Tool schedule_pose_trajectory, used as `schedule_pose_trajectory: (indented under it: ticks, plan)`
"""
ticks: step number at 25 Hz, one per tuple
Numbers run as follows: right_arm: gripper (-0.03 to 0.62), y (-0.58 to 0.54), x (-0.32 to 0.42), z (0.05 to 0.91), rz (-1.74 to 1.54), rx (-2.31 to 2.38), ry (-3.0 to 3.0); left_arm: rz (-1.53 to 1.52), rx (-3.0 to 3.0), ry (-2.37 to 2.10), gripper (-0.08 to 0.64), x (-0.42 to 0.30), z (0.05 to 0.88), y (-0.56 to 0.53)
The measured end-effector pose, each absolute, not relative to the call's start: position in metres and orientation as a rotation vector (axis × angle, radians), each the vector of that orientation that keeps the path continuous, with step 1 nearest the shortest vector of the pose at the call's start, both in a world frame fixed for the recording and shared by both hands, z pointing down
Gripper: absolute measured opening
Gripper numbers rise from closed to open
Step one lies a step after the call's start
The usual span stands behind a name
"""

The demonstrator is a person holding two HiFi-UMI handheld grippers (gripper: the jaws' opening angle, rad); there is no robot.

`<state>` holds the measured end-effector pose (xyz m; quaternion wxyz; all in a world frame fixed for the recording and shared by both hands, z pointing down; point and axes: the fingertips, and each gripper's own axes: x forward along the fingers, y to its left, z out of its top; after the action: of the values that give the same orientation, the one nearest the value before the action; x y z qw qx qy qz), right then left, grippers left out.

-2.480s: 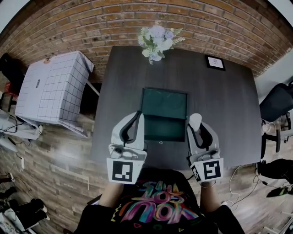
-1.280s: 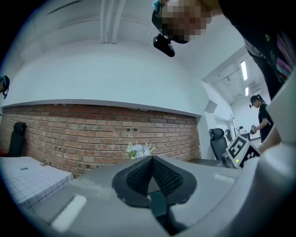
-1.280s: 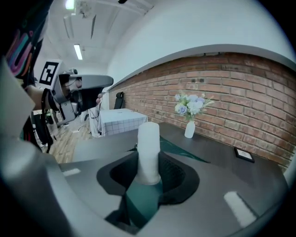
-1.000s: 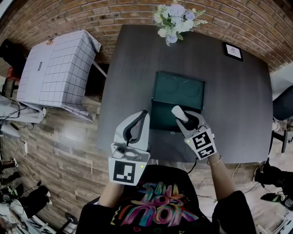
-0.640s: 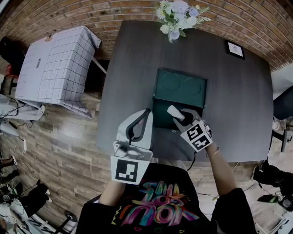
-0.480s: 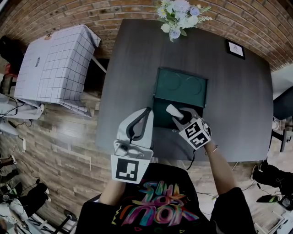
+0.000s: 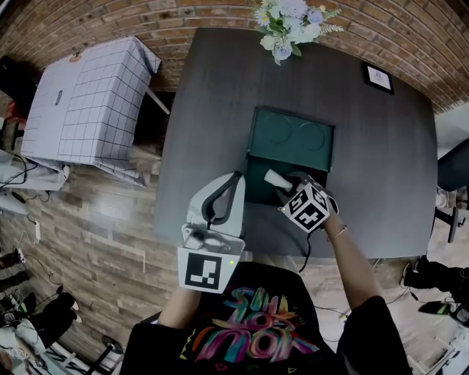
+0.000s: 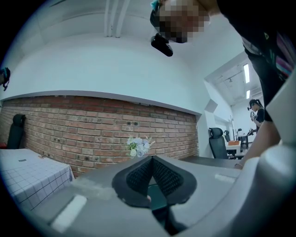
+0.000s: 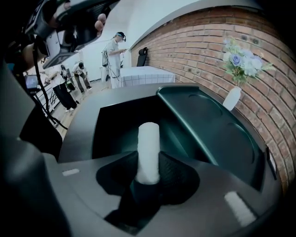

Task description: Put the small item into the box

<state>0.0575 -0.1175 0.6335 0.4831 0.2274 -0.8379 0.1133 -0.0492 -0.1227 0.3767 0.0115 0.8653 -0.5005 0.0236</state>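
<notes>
An open dark green box [image 7: 261, 192] lies mid-table with its lid [image 7: 292, 136] folded back toward the wall. My right gripper [image 7: 281, 183] tilts over the box's near right corner, shut on a small white cylinder [image 7: 276, 179]. In the right gripper view the cylinder [image 9: 149, 147] stands up between the pads of that gripper [image 9: 149, 175], above the box's dark hollow [image 9: 118, 122] and beside the lid [image 9: 210, 127]. My left gripper [image 7: 232, 179] hovers at the box's front left, shut and holding nothing. In its own view the left gripper [image 8: 151, 158] shows its pads meeting.
The dark table [image 7: 212, 95] carries a vase of pale flowers [image 7: 287, 22] at the far edge and a small framed picture [image 7: 377, 76] at the far right. A white gridded cloth covers a table [image 7: 84, 110] on the left. An office chair [image 7: 456, 167] stands right.
My right gripper has swung from beside the box's right side leftward over the box and tipped down, still holding the cylinder. The left gripper has barely moved.
</notes>
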Motion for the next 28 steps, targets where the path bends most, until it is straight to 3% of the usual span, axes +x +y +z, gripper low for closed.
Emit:
schedule_pose_trajectory:
  ticks: [13, 28]
  plan:
    - [0.202, -0.1193, 0.0621, 0.6397, 0.378, 0.563, -2.011, 0.076, 2.691, -1.561, 0.002, -0.0514, 0.3799, -0.1203]
    - [0.213, -0.1159, 0.0661, 0.6331, 0.35, 0.565, -2.023, 0.072, 2.706, -1.576, 0.003, -0.0468, 0.3749, -0.1142]
